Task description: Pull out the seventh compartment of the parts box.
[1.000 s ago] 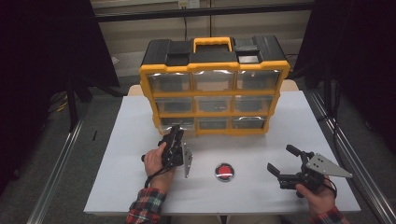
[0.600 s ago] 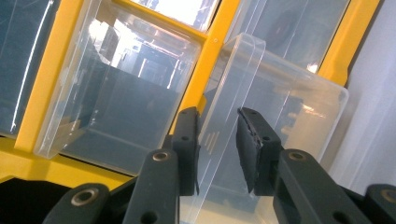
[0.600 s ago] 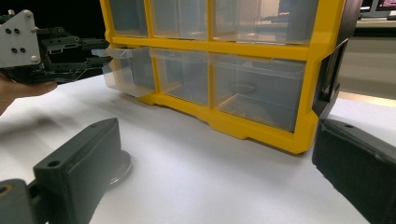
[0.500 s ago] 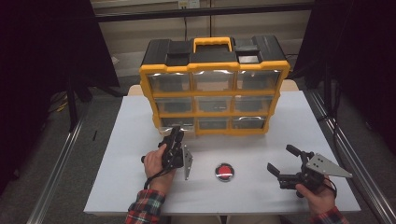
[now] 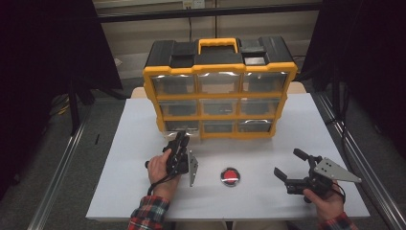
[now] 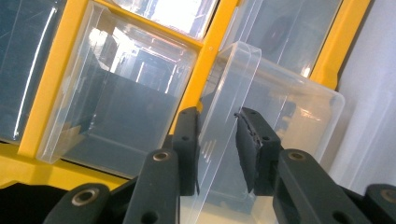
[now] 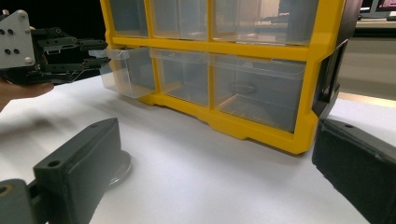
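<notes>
A yellow and black organiser (image 5: 220,96) with clear drawers stands at the back of the white table (image 5: 129,143). Its bottom-left drawer (image 7: 123,72) is pulled partway out. My left gripper (image 5: 182,139) is at the drawer's front, and in the left gripper view its jaws (image 6: 217,116) are shut on the drawer's clear front lip (image 6: 229,93). My right gripper (image 5: 286,163) rests low near the front right of the table, open with nothing between its jaws (image 7: 217,135). A small red disc (image 5: 230,176) lies on the table between the two hands.
The other drawers of the organiser look shut. Metal rails (image 5: 62,177) run along both sides of the table. Bare white table lies in front of the organiser and to its right.
</notes>
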Demonstrator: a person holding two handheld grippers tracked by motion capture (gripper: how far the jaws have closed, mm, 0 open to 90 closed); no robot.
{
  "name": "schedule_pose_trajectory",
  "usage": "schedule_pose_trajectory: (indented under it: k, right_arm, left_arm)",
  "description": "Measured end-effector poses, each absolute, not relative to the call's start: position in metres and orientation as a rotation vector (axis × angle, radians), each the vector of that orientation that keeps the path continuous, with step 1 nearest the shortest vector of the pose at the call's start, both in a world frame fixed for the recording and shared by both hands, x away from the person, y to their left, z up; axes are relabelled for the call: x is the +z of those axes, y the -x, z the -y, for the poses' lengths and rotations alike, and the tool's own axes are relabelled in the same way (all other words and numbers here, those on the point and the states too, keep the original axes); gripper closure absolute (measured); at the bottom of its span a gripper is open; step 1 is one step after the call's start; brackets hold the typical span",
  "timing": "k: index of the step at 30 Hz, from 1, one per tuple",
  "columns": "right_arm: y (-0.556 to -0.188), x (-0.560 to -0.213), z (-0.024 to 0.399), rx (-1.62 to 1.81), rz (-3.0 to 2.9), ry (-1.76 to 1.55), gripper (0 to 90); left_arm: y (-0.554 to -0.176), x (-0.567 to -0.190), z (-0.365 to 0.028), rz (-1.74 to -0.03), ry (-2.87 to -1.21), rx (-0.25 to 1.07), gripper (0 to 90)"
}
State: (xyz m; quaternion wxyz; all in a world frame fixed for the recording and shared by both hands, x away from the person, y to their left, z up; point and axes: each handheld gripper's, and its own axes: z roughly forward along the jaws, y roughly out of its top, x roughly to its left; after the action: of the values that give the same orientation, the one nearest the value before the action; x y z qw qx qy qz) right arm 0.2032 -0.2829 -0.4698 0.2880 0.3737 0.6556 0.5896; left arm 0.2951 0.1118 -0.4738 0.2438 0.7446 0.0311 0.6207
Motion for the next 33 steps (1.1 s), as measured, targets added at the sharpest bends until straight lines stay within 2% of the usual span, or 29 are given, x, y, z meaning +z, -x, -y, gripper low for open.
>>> schedule_pose_trajectory:
  k: [33]
  right_arm:
    - [-0.203,-0.470,0.282,1.575,-1.746,-0.995,1.4]
  left_arm:
    - [-0.284,-0.471,-0.115,-0.081,-2.045,1.677,69.9]
